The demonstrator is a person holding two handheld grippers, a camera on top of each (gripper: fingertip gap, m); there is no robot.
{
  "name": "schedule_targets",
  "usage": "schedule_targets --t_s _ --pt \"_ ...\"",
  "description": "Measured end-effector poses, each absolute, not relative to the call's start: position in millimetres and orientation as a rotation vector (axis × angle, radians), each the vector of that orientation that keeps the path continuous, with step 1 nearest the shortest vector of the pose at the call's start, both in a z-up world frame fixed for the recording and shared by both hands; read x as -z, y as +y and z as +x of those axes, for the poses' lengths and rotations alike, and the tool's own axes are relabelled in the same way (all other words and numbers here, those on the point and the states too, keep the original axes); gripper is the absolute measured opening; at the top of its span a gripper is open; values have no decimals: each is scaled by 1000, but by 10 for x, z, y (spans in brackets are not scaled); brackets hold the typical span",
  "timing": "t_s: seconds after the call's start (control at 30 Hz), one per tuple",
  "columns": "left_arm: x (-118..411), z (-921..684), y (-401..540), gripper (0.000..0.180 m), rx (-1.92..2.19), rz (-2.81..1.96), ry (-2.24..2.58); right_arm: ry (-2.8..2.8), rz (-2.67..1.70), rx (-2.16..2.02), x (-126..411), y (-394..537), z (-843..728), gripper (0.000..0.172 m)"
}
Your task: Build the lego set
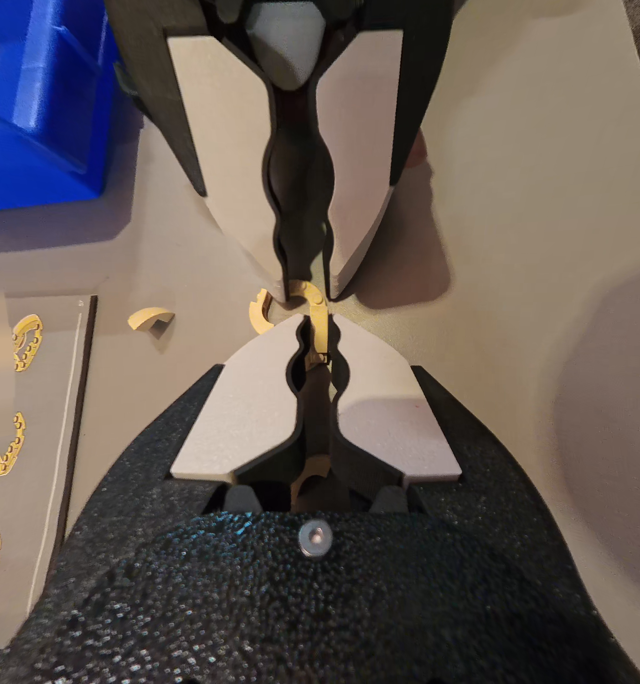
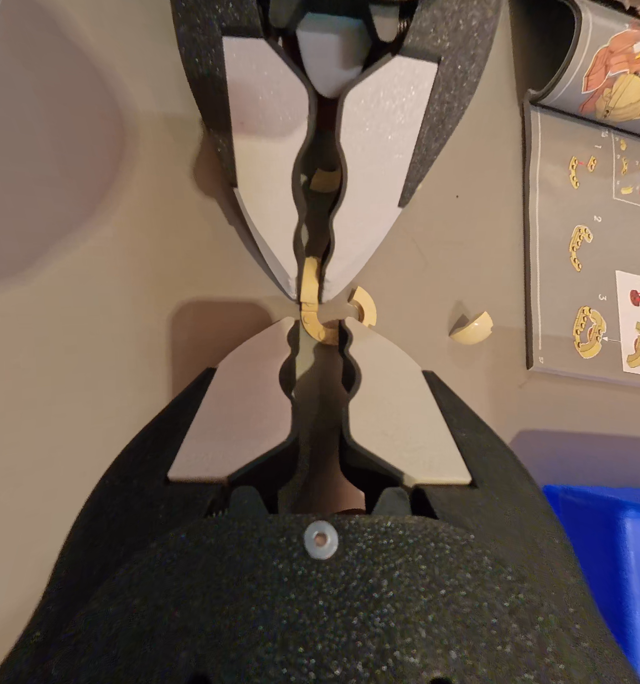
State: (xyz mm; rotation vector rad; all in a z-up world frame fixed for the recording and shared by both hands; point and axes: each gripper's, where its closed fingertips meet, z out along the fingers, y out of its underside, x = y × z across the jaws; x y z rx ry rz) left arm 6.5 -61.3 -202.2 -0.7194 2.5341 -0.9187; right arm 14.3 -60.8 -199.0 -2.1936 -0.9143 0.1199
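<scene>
Black textured housing fills the lower part of each wrist view, with pale finger pads ahead of it. Between the pads of the left gripper a tan curved brick assembly is clamped by its straight section, the pads pressed against its sides. The assembly's studded arc reaches between the tips of the right gripper, whose pads stand apart, with a gap visible beside the arc; contact cannot be told. Just beside the assembly a second tan arc piece rests on the beige table, and farther on that same side a cream rounded shell piece is seen. Beyond the shell an open instruction booklet lies flat. A blue bin stands well apart from the assembly.
</scene>
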Motion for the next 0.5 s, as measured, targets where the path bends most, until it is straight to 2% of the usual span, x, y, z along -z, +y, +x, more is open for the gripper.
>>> schedule_targets --t_s 0.2,0.3,0.5 --pt "1895 92 -596 8 1040 -748 2481 -800 -2182 -173 1878 -579 260 27" --pt "1651 152 -525 8 1183 -762 2365 -673 -2113 -238 1691 -509 320 35" --pt "1092 229 -415 8 1551 -745 2035 -334 -1842 -593 1164 -387 312 36"
